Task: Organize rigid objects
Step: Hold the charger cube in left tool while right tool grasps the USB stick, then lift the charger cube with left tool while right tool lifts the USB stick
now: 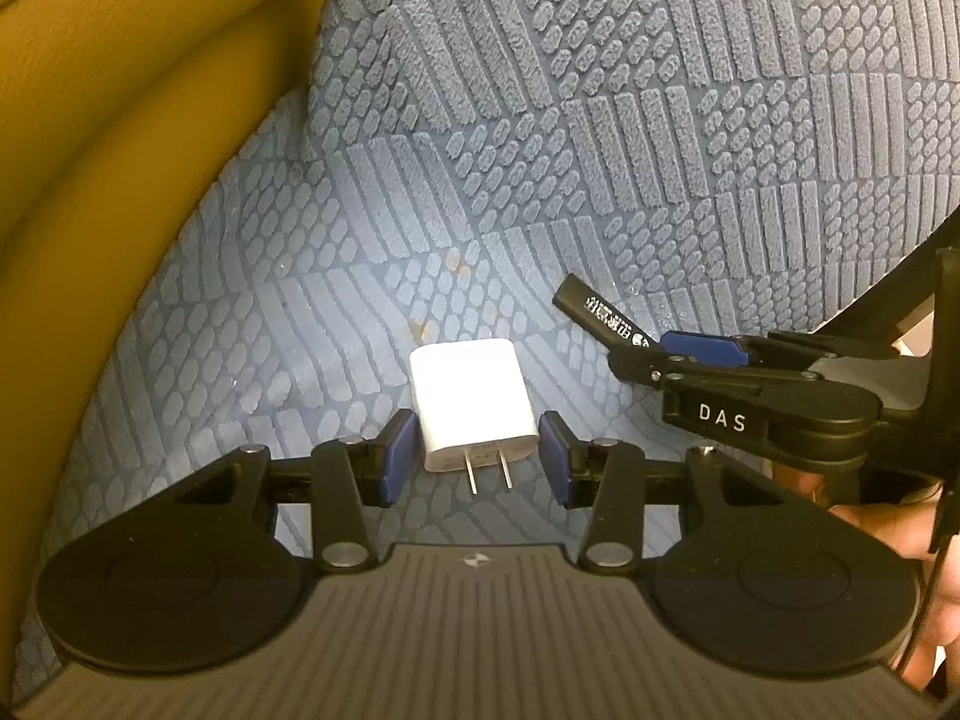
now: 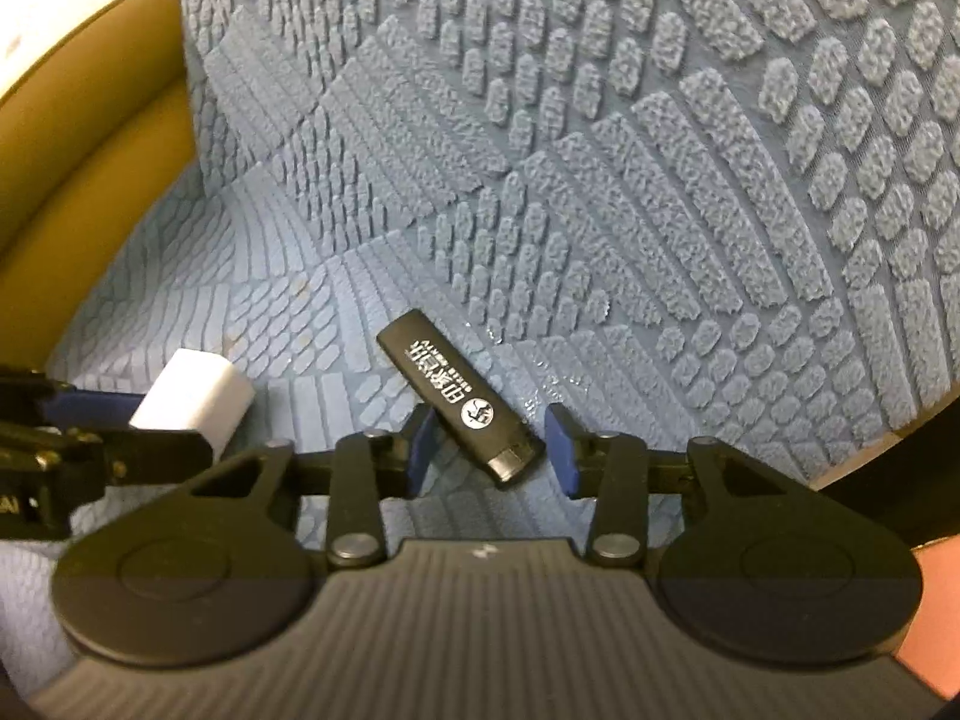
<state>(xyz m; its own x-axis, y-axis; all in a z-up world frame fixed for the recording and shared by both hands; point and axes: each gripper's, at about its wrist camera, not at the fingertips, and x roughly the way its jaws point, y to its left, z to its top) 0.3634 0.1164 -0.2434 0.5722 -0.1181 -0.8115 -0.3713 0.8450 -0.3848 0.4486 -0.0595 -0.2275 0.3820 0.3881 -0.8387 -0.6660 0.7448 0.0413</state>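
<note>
The white charger [image 1: 471,405] is lying on the blue patterned cushion [image 1: 540,150], sitting between the left gripper [image 1: 477,459] pads, prongs pointing back at the camera. The right wrist view is showing the white print on the black USB stick [image 2: 456,405], angled between the right gripper [image 2: 495,447] pads. Both grippers are standing spread, narrow gaps showing, neither one pinching anything.

White charger [image 1: 471,399], prongs exposed, lies near a slanted black lighter-like stick [image 2: 456,405].
</note>
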